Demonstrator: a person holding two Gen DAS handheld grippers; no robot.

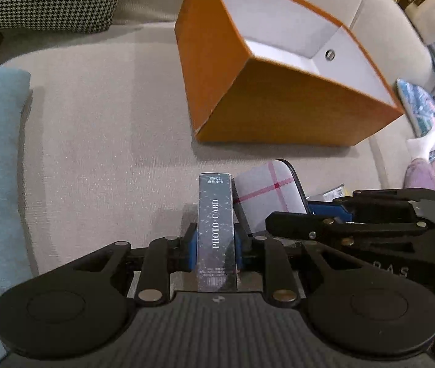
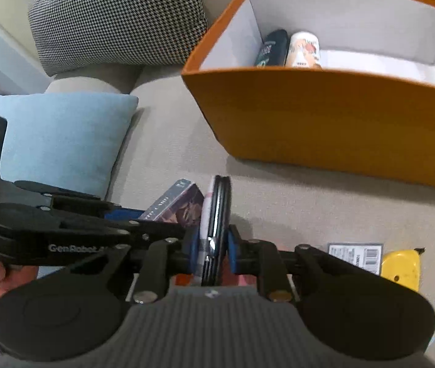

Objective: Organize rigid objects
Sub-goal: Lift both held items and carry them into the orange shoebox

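Left gripper [image 1: 217,242] fingers clamp a slim glossy card box [image 1: 216,230], lower end hidden; right gripper [image 2: 214,245] fingers clamp a flat plaid-faced case [image 2: 215,214], partly hidden, beside an orange cardboard box [image 2: 324,116].

Orange box [image 2: 324,116] (white inside), black-and-white houndstooth cushion [image 2: 116,18], pale blue pillow [image 2: 60,138] — beige sofa [image 1: 110,138], yellow tool [image 2: 401,270]
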